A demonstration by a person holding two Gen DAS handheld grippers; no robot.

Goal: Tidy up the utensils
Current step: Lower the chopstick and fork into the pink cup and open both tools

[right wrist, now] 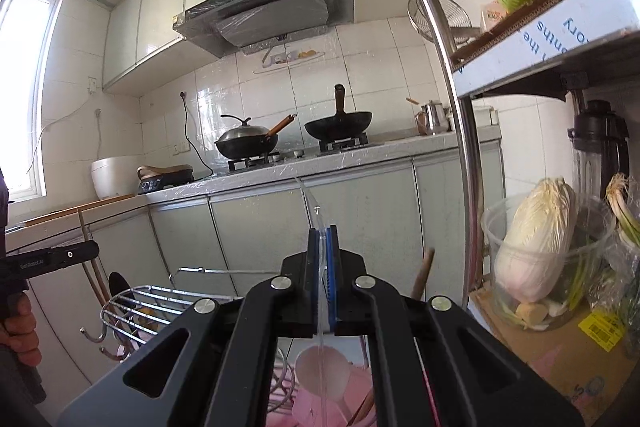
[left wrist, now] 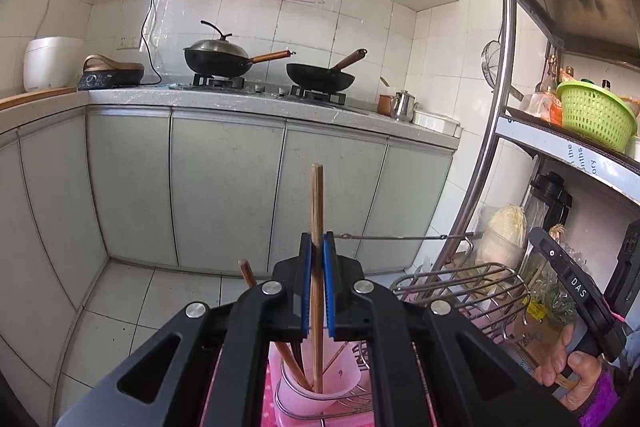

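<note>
Two woks [left wrist: 218, 61] on the stove — green basket [left wrist: 596, 115] shelved, cabbage [right wrist: 534, 243] below.

A long brown wooden chopstick [left wrist: 317, 227] stands upright, clamped between the blue pads of the left gripper [left wrist: 317, 255]; its lower end reaches down into a pale pink plastic holder cup [left wrist: 304, 387], which sits inside a round chrome wire ring [left wrist: 288, 409]. A second brown wooden chopstick [left wrist: 256, 291] leans to the left in the same cup. A clear transparent plastic utensil [right wrist: 316, 223], thin and almost invisible, is pinched upright between the pads of the right gripper [right wrist: 323, 251]; its type cannot be told. Below it is the pink cup.
</note>
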